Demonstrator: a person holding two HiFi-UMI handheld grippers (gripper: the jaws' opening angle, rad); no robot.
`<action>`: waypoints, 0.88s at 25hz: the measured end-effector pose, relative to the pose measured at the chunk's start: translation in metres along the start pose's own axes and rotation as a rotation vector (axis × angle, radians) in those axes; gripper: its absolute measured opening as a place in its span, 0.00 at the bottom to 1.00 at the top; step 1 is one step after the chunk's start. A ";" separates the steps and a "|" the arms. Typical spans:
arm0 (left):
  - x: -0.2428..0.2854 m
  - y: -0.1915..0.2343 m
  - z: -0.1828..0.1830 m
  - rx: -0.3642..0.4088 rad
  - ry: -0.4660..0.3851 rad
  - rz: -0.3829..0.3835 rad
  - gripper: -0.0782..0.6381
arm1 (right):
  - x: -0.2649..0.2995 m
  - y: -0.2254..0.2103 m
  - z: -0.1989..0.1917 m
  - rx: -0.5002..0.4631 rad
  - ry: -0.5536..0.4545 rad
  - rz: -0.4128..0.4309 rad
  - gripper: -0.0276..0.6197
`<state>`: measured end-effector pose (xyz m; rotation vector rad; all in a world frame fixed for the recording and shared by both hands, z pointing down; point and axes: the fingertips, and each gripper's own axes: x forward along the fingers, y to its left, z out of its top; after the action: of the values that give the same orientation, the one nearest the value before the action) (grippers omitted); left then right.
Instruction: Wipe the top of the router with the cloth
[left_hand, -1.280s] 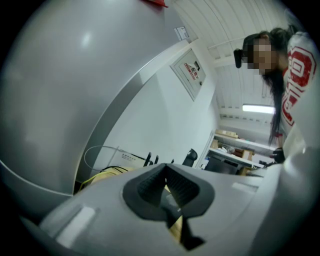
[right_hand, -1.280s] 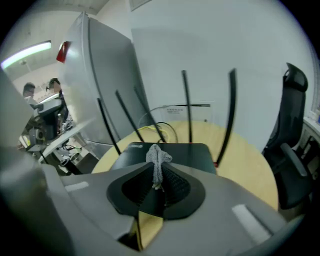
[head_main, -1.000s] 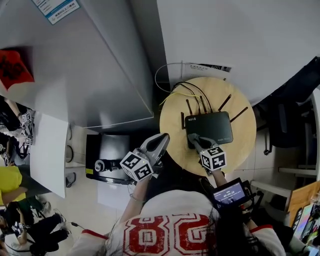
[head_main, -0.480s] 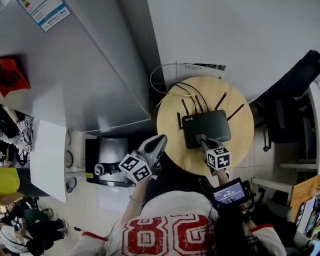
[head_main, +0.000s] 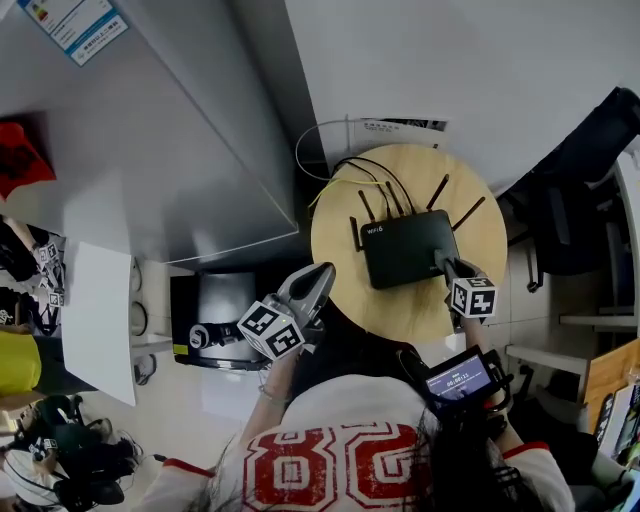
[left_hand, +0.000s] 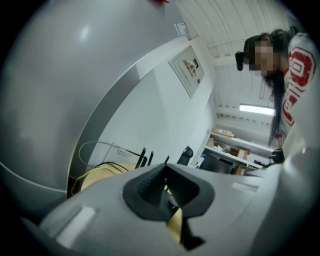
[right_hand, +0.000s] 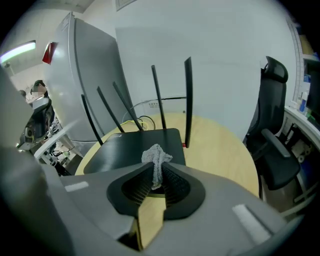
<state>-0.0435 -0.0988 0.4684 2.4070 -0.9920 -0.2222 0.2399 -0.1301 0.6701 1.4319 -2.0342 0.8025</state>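
flat black router with thin upright antennas (head_main: 408, 248) (right_hand: 135, 150): lies near the middle of the round pale wooden table (head_main: 480, 240) (right_hand: 225, 145), antennas along its far edge, white logo at its far left corner.

small grey knitted cloth (right_hand: 156, 161): bunched into a tuft that sticks up past the jaw tips, over the router's near right edge; too small to make out in the head view.

right gripper (head_main: 447, 266) (right_hand: 156, 176): jaws clamped on the grey cloth, tips at the router's right near corner, marker cube toward the person.

left gripper (head_main: 312, 283) (left_hand: 165, 186): held off the table's left edge, apart from the router; jaws together, nothing between them.

black and yellow cables (head_main: 365, 172) (right_hand: 137, 121): run from the router's back over the far rim of the table.

thin white looped cable (head_main: 318, 140): behind the table, against the wall.

black office chair (head_main: 575, 200) (right_hand: 272, 130): just beside the table on the right.

small lit screen (head_main: 458, 380): near the person's right arm, below the table's edge in the head view.
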 end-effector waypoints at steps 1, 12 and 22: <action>0.000 0.001 -0.001 0.001 -0.004 -0.003 0.10 | -0.001 -0.008 0.001 0.004 -0.001 -0.013 0.11; -0.002 0.009 0.008 0.014 -0.047 -0.005 0.10 | -0.008 -0.013 0.015 -0.002 -0.021 -0.044 0.11; 0.006 0.004 0.003 -0.009 -0.017 0.000 0.10 | 0.011 0.157 -0.001 -0.124 -0.006 0.313 0.11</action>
<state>-0.0426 -0.1060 0.4681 2.4010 -0.9959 -0.2468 0.0879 -0.0949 0.6519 1.0643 -2.3033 0.7790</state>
